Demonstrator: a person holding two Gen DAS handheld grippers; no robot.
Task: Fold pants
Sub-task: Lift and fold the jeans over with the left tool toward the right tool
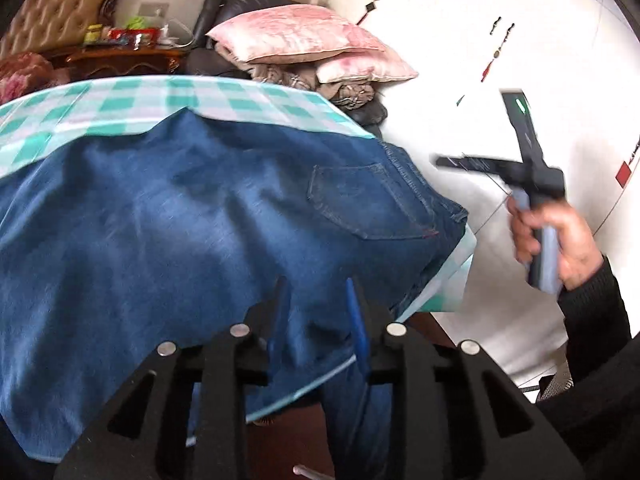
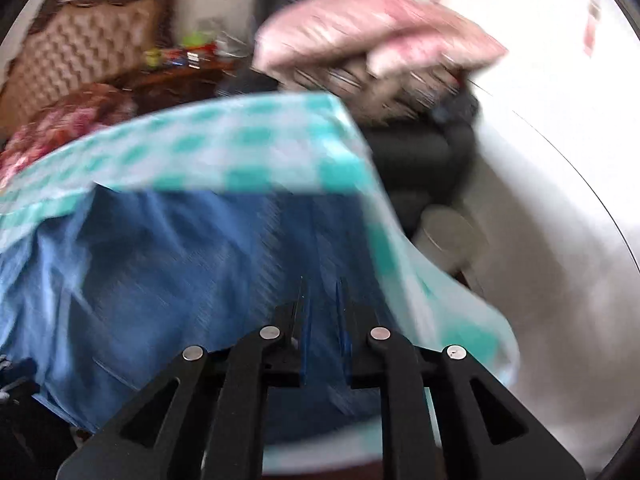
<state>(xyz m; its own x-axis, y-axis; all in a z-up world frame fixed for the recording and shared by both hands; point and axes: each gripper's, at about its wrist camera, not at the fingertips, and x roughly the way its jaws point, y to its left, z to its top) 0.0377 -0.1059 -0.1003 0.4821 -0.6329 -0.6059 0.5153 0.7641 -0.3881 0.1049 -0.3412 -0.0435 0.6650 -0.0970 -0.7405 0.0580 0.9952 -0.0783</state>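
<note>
Blue jeans (image 1: 180,220) lie spread over a table with a green-and-white checked cloth (image 1: 120,100). A back pocket (image 1: 360,204) faces up near the right edge, and the denim hangs over the near edge. My left gripper (image 1: 316,286) hovers open over the near part of the jeans, with nothing pinched. To the right, off the table, a hand (image 1: 572,248) holds the right gripper's handle. The right wrist view is blurred. There my right gripper (image 2: 321,286) is over the jeans (image 2: 160,260) with a narrow gap between its fingers.
Behind the table, pink pillows (image 1: 296,36) top a pile of bedding on a dark chair. A wooden side table (image 1: 120,56) with clutter and a tufted headboard (image 1: 60,4) stand at the back left. White floor tiles (image 1: 500,60) lie to the right, with a pale bin (image 2: 452,236) there.
</note>
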